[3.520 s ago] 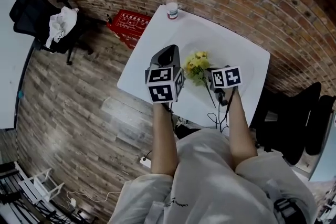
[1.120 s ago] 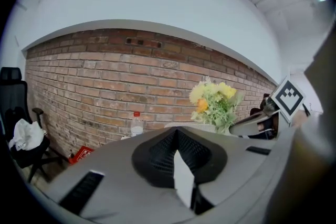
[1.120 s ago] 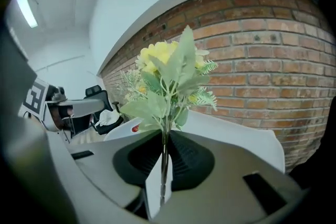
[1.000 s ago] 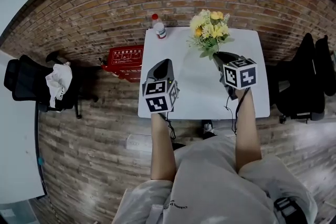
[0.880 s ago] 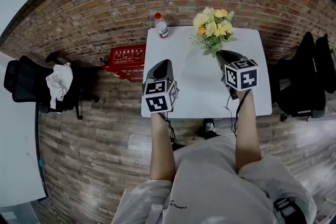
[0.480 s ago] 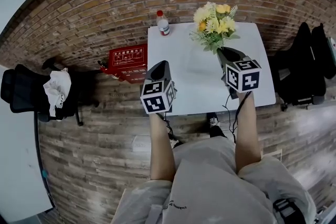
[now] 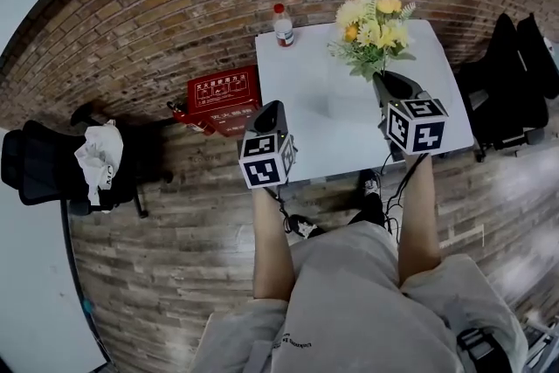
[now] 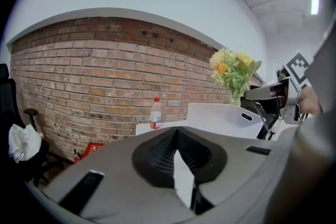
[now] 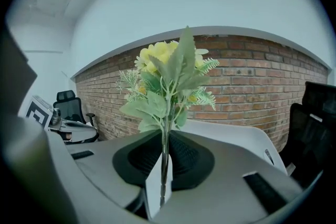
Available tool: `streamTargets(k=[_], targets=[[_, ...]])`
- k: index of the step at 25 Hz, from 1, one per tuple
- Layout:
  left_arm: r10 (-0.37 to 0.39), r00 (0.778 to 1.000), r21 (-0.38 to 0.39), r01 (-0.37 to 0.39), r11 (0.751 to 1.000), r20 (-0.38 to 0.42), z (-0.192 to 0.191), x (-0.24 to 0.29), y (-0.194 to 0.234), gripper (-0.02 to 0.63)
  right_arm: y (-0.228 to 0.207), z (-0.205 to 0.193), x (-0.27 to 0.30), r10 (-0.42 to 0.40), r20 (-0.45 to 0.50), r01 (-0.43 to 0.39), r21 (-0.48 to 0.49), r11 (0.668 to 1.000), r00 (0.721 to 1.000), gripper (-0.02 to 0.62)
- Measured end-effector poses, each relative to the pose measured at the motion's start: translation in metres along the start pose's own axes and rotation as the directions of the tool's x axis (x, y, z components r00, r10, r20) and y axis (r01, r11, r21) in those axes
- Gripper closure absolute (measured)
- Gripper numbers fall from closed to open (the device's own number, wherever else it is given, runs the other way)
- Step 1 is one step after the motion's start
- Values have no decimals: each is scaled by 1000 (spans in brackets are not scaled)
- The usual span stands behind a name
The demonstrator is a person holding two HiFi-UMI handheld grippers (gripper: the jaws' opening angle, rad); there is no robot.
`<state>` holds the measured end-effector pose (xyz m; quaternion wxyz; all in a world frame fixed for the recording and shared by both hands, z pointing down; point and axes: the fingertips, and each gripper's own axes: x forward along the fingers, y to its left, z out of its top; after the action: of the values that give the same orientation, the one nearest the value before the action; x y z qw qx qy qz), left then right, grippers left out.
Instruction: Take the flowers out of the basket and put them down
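Observation:
A bunch of yellow flowers (image 7: pixel 374 29) with green leaves stands upright above the white table (image 7: pixel 301 122). My right gripper (image 7: pixel 389 83) is shut on the thin green stems (image 9: pixel 164 165), which run up between its pads into the leaves (image 9: pixel 168 81). A white basket wall with a handle slot (image 8: pixel 223 115) shows on the table in the left gripper view, below and left of the flowers. My left gripper (image 7: pixel 272 109) hovers over the table's near left edge, jaws shut with nothing between them (image 8: pixel 177 144).
A plastic bottle with a red cap (image 7: pixel 283 24) stands at the table's far left corner. A red crate (image 7: pixel 218 96) lies on the wooden floor to the left. Black chairs stand at left (image 7: pixel 48 162) and right (image 7: pixel 515 74). A brick wall runs behind.
The flowers went from low over the table to upright and raised in the right gripper. Over the last second the table has slid right in view; both grippers keep their pose.

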<state>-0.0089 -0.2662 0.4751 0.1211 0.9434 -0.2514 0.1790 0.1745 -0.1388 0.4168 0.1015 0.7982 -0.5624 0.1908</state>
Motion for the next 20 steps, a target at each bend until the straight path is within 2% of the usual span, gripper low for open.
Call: streamTargets(k=[5, 12, 16, 20], targets=[[0, 1000, -44, 0, 999, -5, -16, -22, 29, 581, 41, -3, 1, 14, -6, -14, 2, 1000, 1000, 529], [37, 999, -123, -38, 992, -8, -50, -41, 61, 581, 96, -10, 22, 52, -33, -54, -72, 996, 998, 529], [56, 998, -115, -60, 992, -37, -65, -52, 85, 581, 128, -15, 49, 98, -50, -101, -61, 993, 994, 529], [86, 996, -112, -88, 990, -19, -56, -59, 119, 581, 154, -20, 75, 123, -61, -126, -49, 991, 991, 529]])
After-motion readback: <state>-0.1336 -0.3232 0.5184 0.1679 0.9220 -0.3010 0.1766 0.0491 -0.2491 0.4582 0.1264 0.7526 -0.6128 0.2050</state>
